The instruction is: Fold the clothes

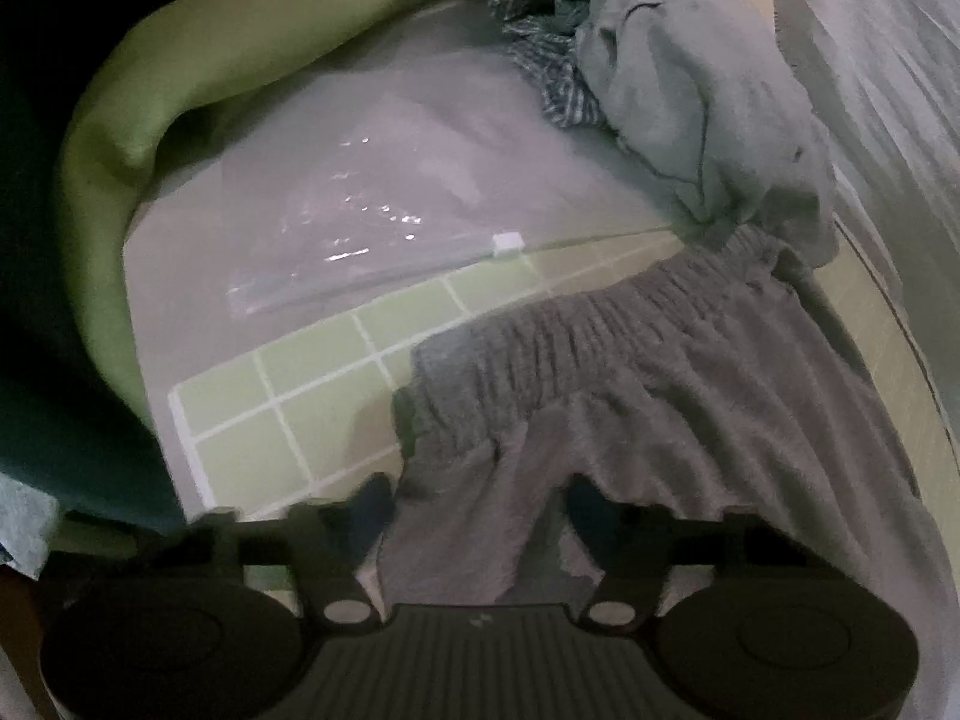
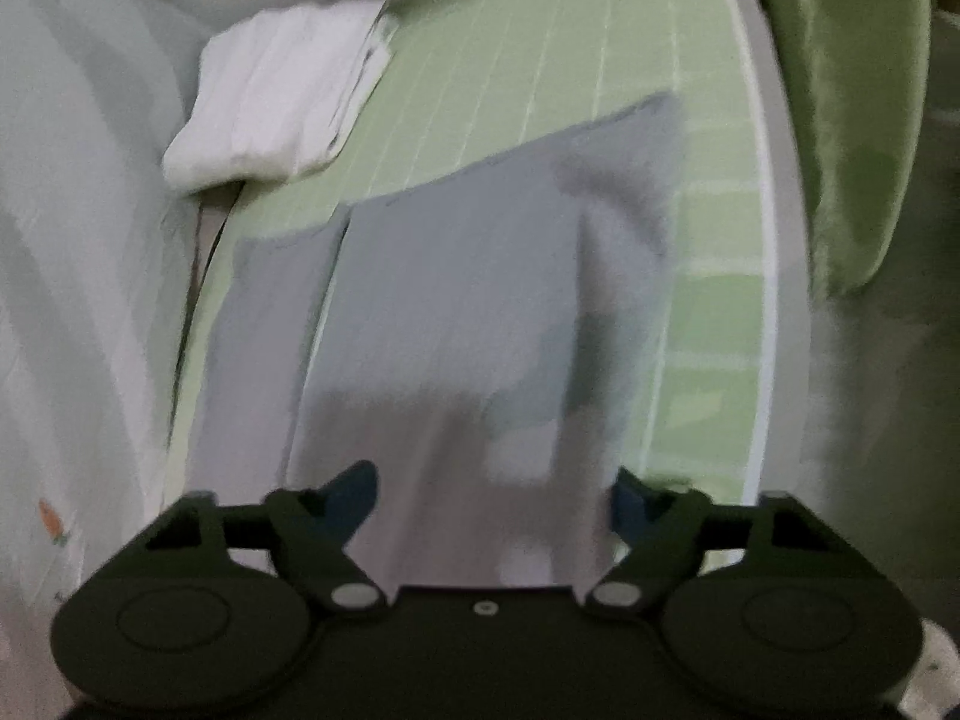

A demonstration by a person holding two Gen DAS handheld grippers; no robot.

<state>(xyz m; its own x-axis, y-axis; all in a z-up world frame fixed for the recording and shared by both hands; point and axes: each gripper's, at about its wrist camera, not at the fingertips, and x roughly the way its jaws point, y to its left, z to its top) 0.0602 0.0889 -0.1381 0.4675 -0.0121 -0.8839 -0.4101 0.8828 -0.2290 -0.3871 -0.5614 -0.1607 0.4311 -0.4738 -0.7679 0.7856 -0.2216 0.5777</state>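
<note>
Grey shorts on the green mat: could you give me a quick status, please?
Left gripper and right gripper each straddle grey shorts fabric, grip unconfirmed. Clothes pile beyond the waistband, clear.

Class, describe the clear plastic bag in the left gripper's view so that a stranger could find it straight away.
Start at the green gridded mat. Just beyond its far edge lies the clear plastic bag, flat on the pale surface between the green cloth and the pile of grey clothes. Unlike its fabric neighbours, it is see-through, glinting, with a small white slider.
</note>
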